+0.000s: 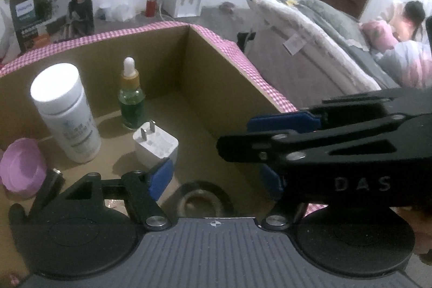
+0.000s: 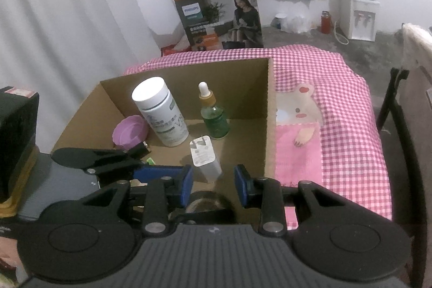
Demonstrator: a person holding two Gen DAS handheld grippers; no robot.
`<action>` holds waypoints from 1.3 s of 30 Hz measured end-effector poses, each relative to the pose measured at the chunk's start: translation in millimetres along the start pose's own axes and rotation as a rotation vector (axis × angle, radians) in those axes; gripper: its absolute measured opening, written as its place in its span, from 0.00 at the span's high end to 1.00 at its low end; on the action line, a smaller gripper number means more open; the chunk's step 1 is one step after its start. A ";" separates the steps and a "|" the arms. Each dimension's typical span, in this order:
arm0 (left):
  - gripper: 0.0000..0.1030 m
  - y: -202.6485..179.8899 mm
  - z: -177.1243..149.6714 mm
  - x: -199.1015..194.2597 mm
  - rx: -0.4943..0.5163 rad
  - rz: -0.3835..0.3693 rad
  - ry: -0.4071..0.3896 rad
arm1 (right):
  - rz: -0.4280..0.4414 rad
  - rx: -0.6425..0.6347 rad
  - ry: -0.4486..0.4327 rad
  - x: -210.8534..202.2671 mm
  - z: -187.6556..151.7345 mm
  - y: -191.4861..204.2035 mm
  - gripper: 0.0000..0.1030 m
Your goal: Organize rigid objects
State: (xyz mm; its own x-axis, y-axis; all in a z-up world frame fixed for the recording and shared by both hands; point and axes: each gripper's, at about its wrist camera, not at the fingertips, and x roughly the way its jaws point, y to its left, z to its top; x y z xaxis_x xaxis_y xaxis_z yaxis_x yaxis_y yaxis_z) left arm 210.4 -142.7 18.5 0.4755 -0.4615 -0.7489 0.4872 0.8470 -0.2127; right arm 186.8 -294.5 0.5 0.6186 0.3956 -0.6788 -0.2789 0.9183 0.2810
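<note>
Cardboard box (image 2: 251, 88) on pink checked cloth (image 2: 337, 99). Inside: white bottle (image 2: 160, 112) at 10 o'clock, dropper bottle (image 2: 214, 120) at 12, charger (image 2: 205, 161) centre, purple lid (image 2: 129, 132) at 9. Right gripper (image 2: 213, 186) spread wide, empty, over tape roll (image 2: 208, 203). Left gripper (image 1: 216, 180) parted, holding nothing.

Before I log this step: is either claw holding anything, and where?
Nothing is held: the right claw and left claw both hang open over the brown cardboard box.

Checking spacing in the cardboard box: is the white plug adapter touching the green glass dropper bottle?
Apart. The right wrist view shows bare cardboard floor between the white plug adapter and the green glass dropper bottle.
</note>
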 end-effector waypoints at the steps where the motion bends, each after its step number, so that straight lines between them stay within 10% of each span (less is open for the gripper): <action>1: 0.29 0.9 -0.5 -1.9 -0.006 0.000 -0.005 | 0.005 0.004 -0.005 -1.8 -0.3 -0.7 0.65; 10: 0.15 3.8 -3.5 -47.6 -0.016 0.044 -0.123 | 0.041 0.059 -0.146 -44.4 -2.9 -3.7 0.55; 19: 0.00 -1.4 -14.0 -119.0 -0.011 0.260 -0.260 | 0.034 0.120 -0.345 -112.4 -12.3 8.1 0.00; 30: 0.00 -21.5 -39.0 -141.0 -0.001 0.518 -0.265 | -0.168 0.106 -0.375 -128.4 -42.6 55.0 0.00; 39: 0.00 9.2 -56.9 -128.9 -0.154 0.406 -0.170 | -0.309 0.086 -0.290 -110.6 -68.1 71.5 0.00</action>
State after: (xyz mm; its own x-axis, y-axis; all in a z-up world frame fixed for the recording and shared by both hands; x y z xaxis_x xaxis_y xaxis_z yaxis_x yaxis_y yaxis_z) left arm 112.0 -60.4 77.4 0.7249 -0.1106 -0.6799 0.1290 0.9914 -0.0238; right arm 48.4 -273.6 49.5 0.8475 0.0782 -0.5251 0.0069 0.9874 0.1582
